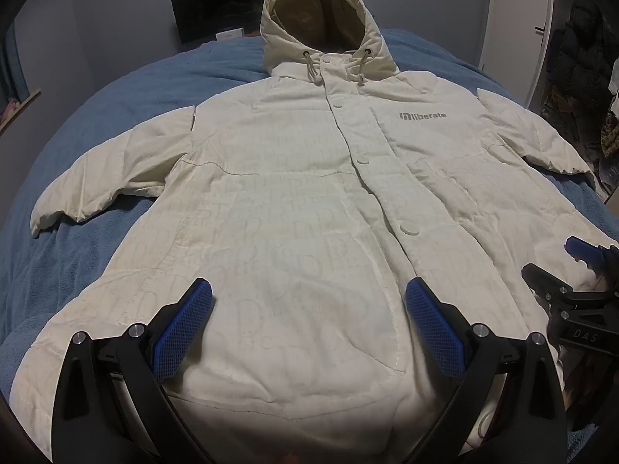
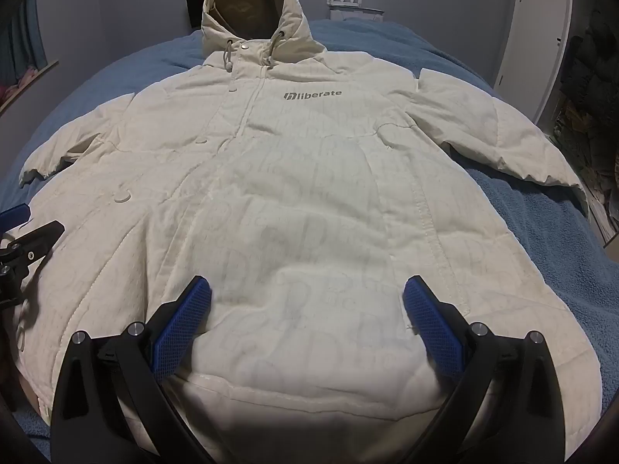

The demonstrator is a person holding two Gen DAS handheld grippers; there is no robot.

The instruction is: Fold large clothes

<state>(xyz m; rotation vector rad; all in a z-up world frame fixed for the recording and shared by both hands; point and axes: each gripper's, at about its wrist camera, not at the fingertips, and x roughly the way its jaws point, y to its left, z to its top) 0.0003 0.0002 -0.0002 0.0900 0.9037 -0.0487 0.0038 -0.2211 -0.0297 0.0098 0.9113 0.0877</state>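
Coat (image 1: 294,208) lay flat on bed (image 1: 96,89): padded, soft, bulky, likely light. Left gripper (image 1: 309,301) and right gripper (image 2: 307,301) both gaped wide, empty; sleeve cuffs or hem corners judged best holds.

bed: blue blanket (image 1: 116,89) | wall: grey (image 1: 116,11) | dark monitor (image 1: 220,7) behind | white door (image 1: 518,19) right | light: dim

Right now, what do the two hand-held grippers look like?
Both match. The left hand-held gripper and the right hand-held gripper each have black, curved plastic arms with silver round bolts at the joints. The fingers carry blue pads with a fine mesh texture. White letters "DAS" mark the right one's black body.
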